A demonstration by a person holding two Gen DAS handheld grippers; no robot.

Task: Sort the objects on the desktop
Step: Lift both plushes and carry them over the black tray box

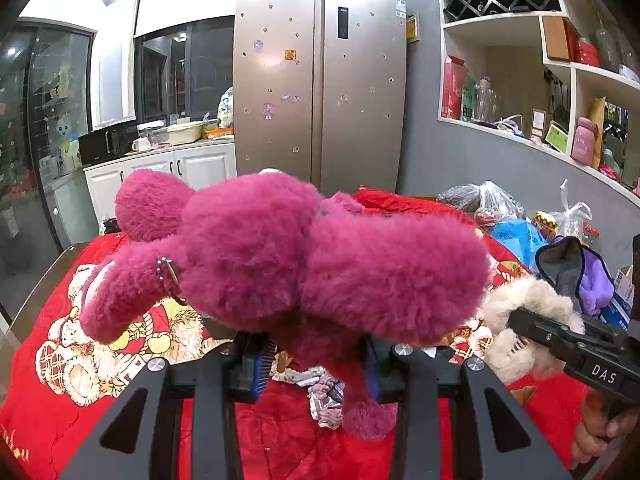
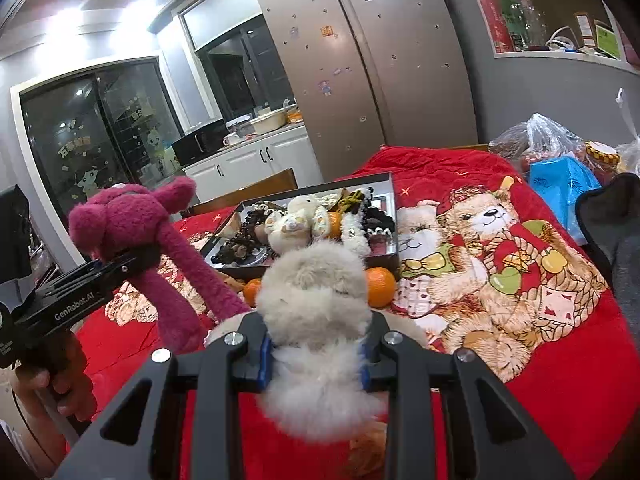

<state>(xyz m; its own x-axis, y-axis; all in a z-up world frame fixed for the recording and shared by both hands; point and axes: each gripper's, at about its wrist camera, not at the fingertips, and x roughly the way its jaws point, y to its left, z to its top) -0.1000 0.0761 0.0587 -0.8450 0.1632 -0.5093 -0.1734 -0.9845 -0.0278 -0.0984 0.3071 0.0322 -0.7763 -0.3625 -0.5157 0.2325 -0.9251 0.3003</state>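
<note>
A pink long-limbed plush toy [image 1: 280, 248] hangs above the red bear-print blanket [image 1: 52, 420], and my left gripper [image 1: 316, 360] is shut on its lower body. In the right wrist view the same gripper [image 2: 134, 260] clamps the pink toy [image 2: 120, 220] at the left, its legs dangling. My right gripper [image 2: 316, 360] is shut on a white fluffy plush toy [image 2: 316, 292]. In the left wrist view that gripper [image 1: 520, 322] holds the white toy [image 1: 516, 304] at the right. Beyond it lies a dark tray [image 2: 320, 189] with several small plush toys and trinkets.
Two oranges [image 2: 380, 286] [image 2: 252, 292] lie in front of the tray. Plastic bags [image 2: 540, 136], a blue bag [image 2: 560, 188] and a grey-purple cloth [image 1: 576, 276] crowd the table's right side. A wooden chair back [image 2: 248, 194] and a fridge [image 1: 320, 80] stand behind.
</note>
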